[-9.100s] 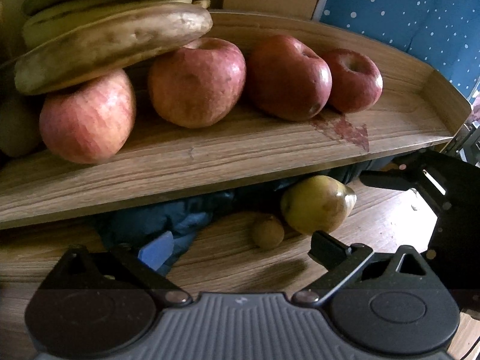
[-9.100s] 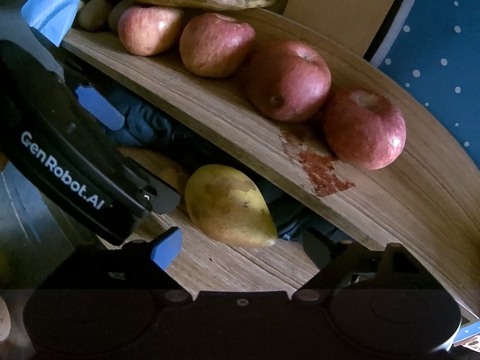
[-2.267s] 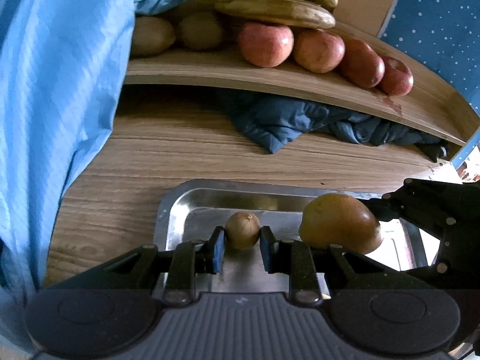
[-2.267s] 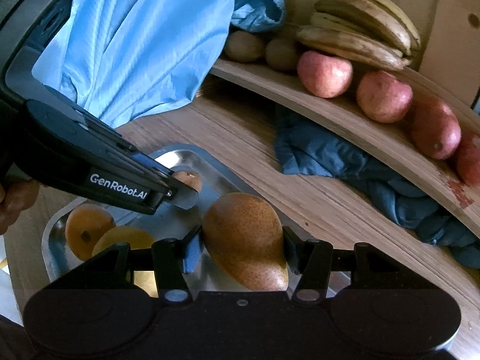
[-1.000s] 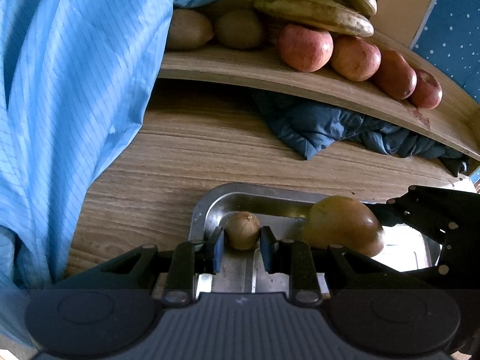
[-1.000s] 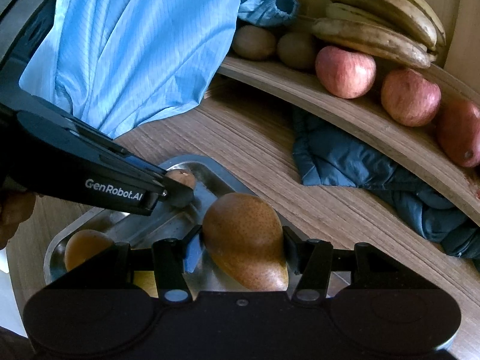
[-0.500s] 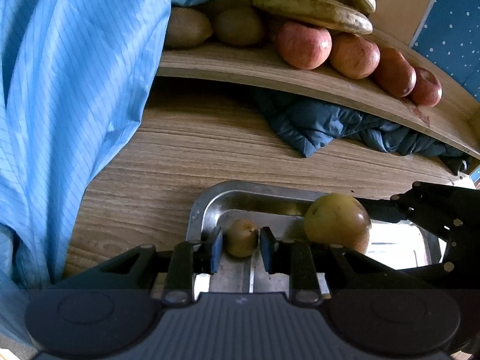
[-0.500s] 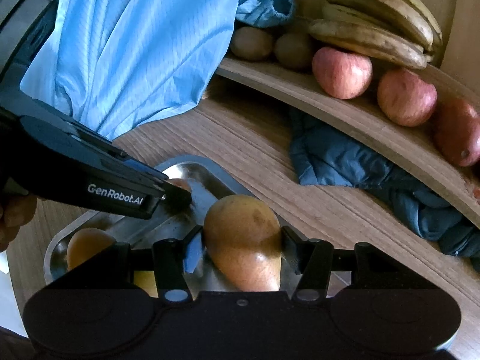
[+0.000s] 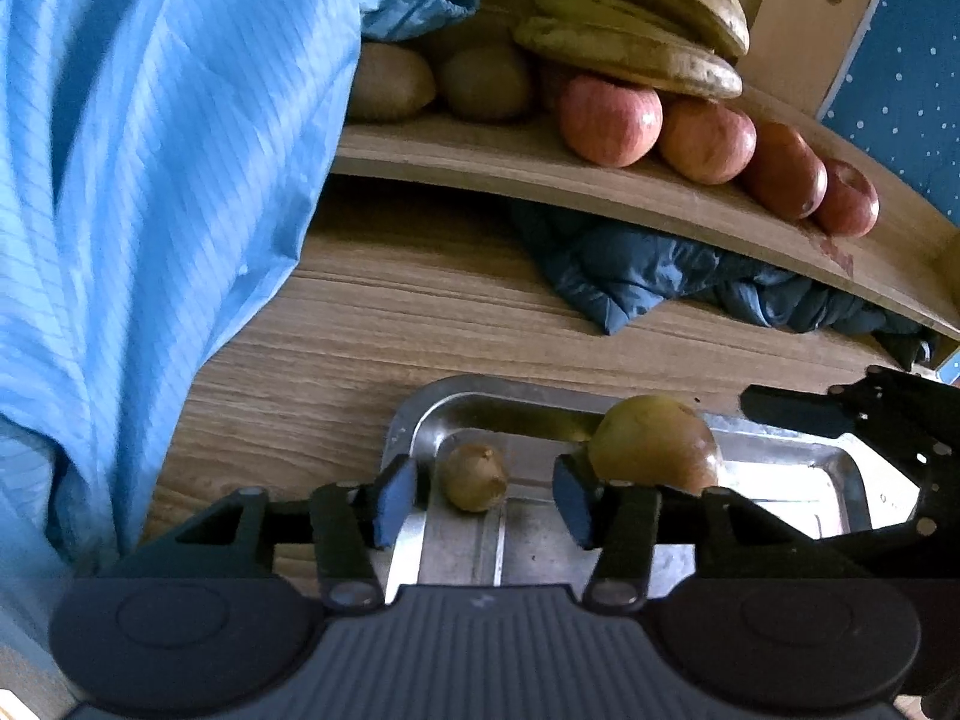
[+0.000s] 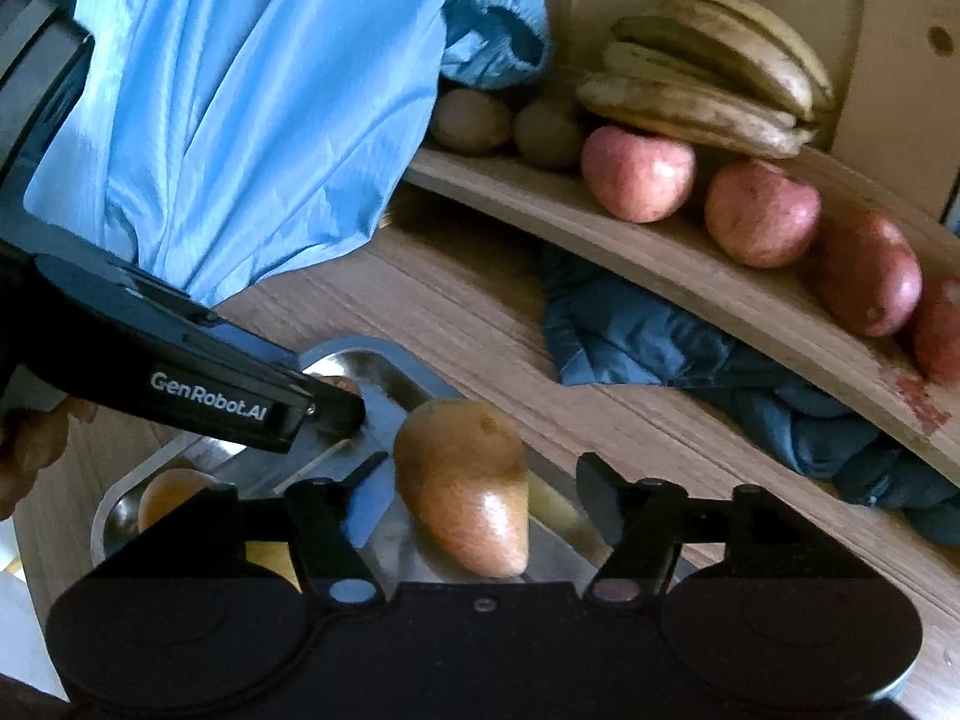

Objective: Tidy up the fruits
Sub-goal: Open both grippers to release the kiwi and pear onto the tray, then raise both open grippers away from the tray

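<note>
The left gripper (image 9: 483,495) is hovering over the near corner of a metal tray (image 9: 786,447), its fingers (image 9: 393,498) standing apart around a small brown kiwi (image 9: 473,476) that is lying on the tray floor, touching neither pad. At 3 o'clock of the kiwi, a pear (image 9: 654,443) is resting in the same tray. In the right wrist view, the right gripper (image 10: 480,501) is also spread wide, its fingers (image 10: 600,498) clear of the pear (image 10: 465,495) on both sides. An orange fruit (image 10: 171,495) is sitting in the tray at 9 o'clock of the pear. The left gripper's black body is crossing that view at 9 o'clock, showing white lettering "GenRobot.AI" (image 10: 207,397).

On the wooden shelf (image 9: 600,180) at 12 o'clock, red apples (image 9: 609,120) are lining up under a bunch of bananas (image 9: 636,30), with more kiwis (image 9: 483,84) at their 9 o'clock. A dark blue cloth (image 9: 648,267) is lying on the tabletop (image 9: 360,324) beneath the shelf, and light blue fabric (image 9: 150,150) is hanging at 9 o'clock.
</note>
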The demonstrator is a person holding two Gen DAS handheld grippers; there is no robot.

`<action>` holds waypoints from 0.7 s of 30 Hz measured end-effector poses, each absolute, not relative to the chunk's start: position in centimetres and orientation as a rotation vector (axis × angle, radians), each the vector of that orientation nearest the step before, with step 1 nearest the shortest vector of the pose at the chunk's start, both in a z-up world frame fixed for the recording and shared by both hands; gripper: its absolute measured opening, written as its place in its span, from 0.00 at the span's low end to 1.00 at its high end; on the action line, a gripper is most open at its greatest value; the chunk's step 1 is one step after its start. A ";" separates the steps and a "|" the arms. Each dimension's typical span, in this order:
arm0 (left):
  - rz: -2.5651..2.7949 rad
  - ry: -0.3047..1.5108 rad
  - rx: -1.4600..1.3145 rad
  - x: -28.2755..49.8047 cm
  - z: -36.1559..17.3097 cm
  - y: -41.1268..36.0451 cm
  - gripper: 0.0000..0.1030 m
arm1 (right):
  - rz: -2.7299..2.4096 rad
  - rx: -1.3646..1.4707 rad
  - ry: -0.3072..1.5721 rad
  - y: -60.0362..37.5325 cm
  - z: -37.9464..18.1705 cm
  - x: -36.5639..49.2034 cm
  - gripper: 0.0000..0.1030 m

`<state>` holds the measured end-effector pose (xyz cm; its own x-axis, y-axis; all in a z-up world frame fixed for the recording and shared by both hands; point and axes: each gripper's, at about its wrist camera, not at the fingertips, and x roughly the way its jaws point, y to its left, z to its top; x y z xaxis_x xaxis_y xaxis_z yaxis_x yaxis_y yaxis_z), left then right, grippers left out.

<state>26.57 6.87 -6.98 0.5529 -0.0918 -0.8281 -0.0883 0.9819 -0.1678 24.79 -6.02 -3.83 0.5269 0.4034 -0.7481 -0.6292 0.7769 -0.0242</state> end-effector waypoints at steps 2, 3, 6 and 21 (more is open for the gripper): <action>0.005 0.979 -0.202 26.3 -6.8 6.8 0.62 | 0.617 -0.303 0.795 -6.4 -3.5 24.7 0.74; 0.009 0.976 -0.203 26.2 -6.7 6.8 0.64 | 0.608 -0.301 0.790 -6.6 -3.4 24.6 0.78; 0.018 0.960 -0.215 25.8 -6.5 6.7 0.73 | 0.578 -0.294 0.774 -7.3 -2.9 24.2 0.84; 0.083 0.910 -0.211 23.5 -4.9 5.9 0.94 | 0.441 -0.246 0.723 -11.2 -1.2 22.4 0.99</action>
<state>23.53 5.95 -4.89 0.6122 -0.0176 -0.7905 -0.1609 0.9761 -0.1464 22.41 -11.17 -1.15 0.6644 0.3025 -0.6834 -0.4689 0.8808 -0.0660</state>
